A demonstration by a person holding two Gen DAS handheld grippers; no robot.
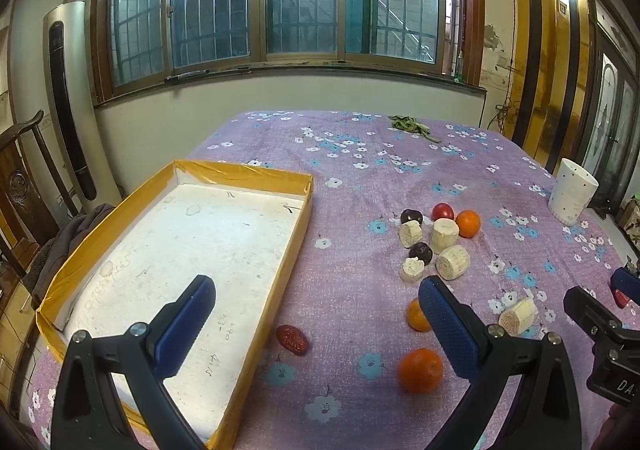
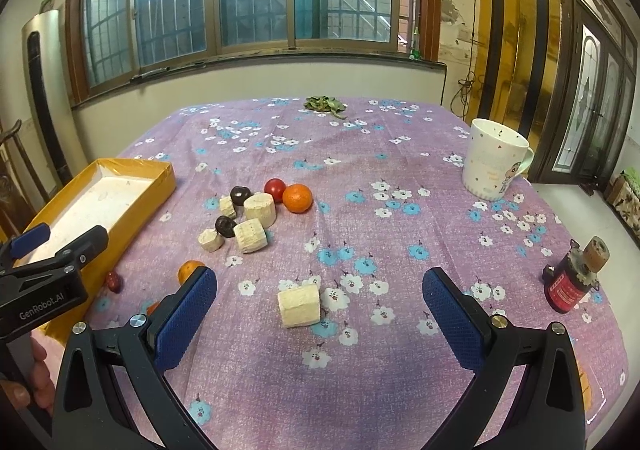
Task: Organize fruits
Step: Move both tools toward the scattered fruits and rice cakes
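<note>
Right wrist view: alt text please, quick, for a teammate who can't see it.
Open right gripper hovers over a pale cut chunk on the floral tablecloth. Beyond lie more chunks, dark fruits, a tomato and an orange; yellow tray left.

Bare cloth (image 2: pixel 360 370) lies ahead; only a pale chunk (image 2: pixel 300 306) blocks it.

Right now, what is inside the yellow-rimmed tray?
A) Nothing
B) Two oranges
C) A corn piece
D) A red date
A: the tray shows only its bare white floor, while the red date lies on the cloth just outside its rim and the oranges and corn pieces sit farther right.
</note>
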